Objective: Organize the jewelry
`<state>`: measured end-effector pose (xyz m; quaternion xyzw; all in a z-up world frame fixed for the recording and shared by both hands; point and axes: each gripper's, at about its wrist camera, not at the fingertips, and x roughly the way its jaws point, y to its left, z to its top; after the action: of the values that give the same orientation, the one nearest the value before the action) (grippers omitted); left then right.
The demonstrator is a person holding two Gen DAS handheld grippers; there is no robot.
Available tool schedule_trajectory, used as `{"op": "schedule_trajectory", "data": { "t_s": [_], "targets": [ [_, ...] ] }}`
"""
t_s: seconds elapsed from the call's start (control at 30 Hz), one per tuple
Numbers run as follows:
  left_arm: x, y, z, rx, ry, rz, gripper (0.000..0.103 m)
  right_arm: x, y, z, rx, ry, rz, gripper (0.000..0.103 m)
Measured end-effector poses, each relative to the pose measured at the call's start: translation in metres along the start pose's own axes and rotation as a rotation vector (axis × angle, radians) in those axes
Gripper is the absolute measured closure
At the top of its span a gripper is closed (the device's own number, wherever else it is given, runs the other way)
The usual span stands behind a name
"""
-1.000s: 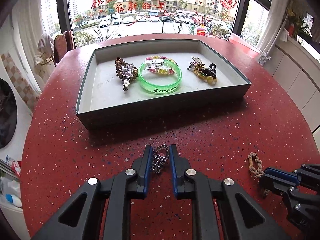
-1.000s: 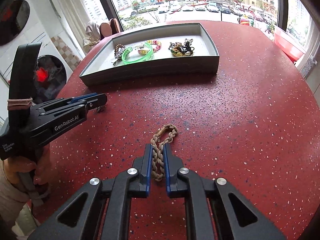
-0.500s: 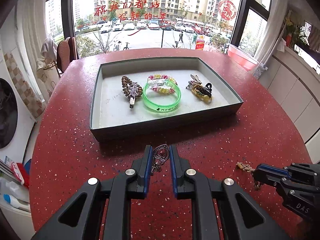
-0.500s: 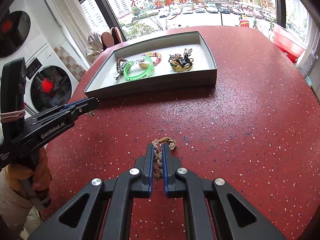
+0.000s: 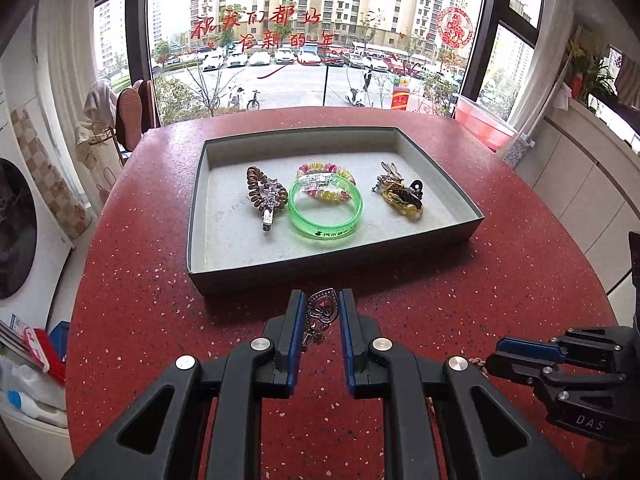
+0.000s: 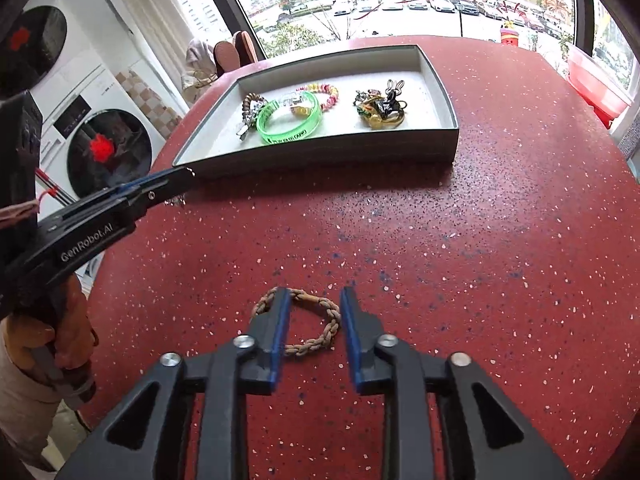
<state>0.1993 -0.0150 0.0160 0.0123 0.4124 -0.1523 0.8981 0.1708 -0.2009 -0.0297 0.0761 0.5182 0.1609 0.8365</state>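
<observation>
My left gripper (image 5: 319,309) is shut on a silver heart pendant (image 5: 321,307) and holds it above the red table, just in front of the grey tray (image 5: 320,270). The tray holds a brown coil with a star clip (image 5: 266,194), a green bangle (image 5: 326,212), a beaded bracelet (image 5: 326,168) and a pile of charms (image 5: 400,194). My right gripper (image 6: 315,304) is open. A braided rope bracelet (image 6: 316,328) lies on the table between its fingers, partly under the left finger. The left gripper also shows in the right wrist view (image 6: 176,182).
The red speckled table (image 6: 460,260) is round and stands by a window. A red basin (image 5: 486,122) sits at its far right edge. Washing machines (image 6: 108,152) stand to the left. My right gripper shows low right in the left wrist view (image 5: 528,354).
My right gripper has opened and let the rope bracelet go; it now lies spread on the table. My left gripper has lifted higher with the pendant.
</observation>
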Motion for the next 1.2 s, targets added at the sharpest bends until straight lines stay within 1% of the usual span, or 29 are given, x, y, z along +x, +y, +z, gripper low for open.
{"op": "schedule_trajectory", "data": {
  "t_s": [0.03,0.13,0.2,0.3,0.33,0.37,0.4,0.43,0.5,0.53,0.73,0.87,1.03,1.2],
  "targets": [
    [0.001,0.000,0.000,0.001,0.002,0.000,0.068,0.003,0.001,-0.002,-0.018,0.002,-0.016,0.049],
    [0.001,-0.001,-0.001,0.003,0.006,0.001,0.068,0.010,0.009,-0.006,-0.104,0.018,-0.055,0.049],
    [0.001,-0.001,-0.001,0.003,0.008,0.001,0.068,0.016,0.013,-0.007,-0.150,0.040,-0.068,0.050],
    [0.002,0.000,-0.001,-0.001,0.012,0.001,0.068,0.025,0.021,-0.007,-0.231,0.056,-0.107,0.057],
    [0.002,0.000,-0.001,-0.001,0.012,0.001,0.068,0.027,0.026,-0.008,-0.269,0.059,-0.137,0.066],
    [0.002,-0.001,-0.001,0.000,0.012,0.001,0.068,0.028,0.030,-0.009,-0.299,0.063,-0.149,0.084],
    [0.002,0.000,-0.001,0.001,0.012,0.001,0.068,0.027,0.032,-0.010,-0.304,0.072,-0.129,0.095],
    [0.002,0.000,-0.001,0.001,0.012,0.001,0.068,0.027,0.033,-0.010,-0.305,0.080,-0.126,0.096],
    [0.002,0.002,-0.001,-0.004,0.012,0.002,0.068,0.025,0.035,-0.012,-0.313,0.067,-0.154,0.096],
    [0.003,0.002,-0.001,-0.007,0.013,0.001,0.068,0.023,0.033,-0.012,-0.300,0.057,-0.153,0.096],
    [0.002,0.005,-0.001,-0.009,0.008,0.003,0.068,-0.004,0.019,-0.002,-0.184,-0.024,-0.104,0.096],
    [-0.001,0.006,0.002,-0.014,-0.001,0.001,0.068,-0.018,0.015,0.009,-0.145,-0.068,-0.079,0.096],
    [-0.005,0.006,0.011,-0.006,-0.023,0.005,0.068,-0.030,0.013,0.027,-0.134,-0.114,-0.078,0.096],
    [-0.003,0.010,0.025,-0.010,-0.038,0.014,0.068,-0.034,0.006,0.058,-0.100,-0.148,-0.070,0.096]
  ]
}}
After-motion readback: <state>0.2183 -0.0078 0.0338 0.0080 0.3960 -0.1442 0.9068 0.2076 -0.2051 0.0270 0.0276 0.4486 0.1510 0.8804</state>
